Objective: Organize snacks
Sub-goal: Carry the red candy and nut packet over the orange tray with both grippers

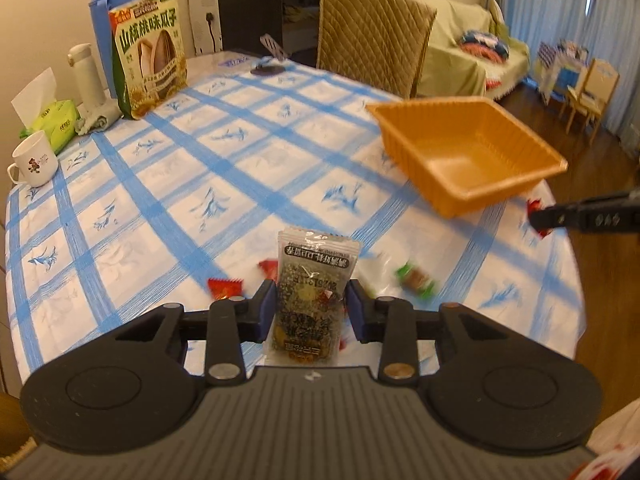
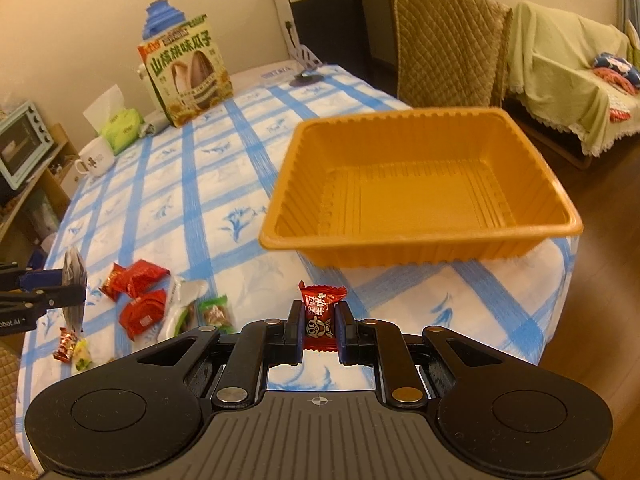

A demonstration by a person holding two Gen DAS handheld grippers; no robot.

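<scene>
My left gripper is shut on a clear seed-mix packet, held upright above the table. My right gripper is shut on a small red candy, just in front of the empty orange tray. The tray also shows to the right in the left wrist view, with the right gripper's finger beside it. Loose snacks lie on the table: red packets, a green-wrapped candy and small candies. The left gripper shows at the far left.
A blue-checked tablecloth covers the table. At its far end stand a large sunflower-seed bag, a blue thermos, a white flask, a tissue pack and a mug. A padded chair stands behind.
</scene>
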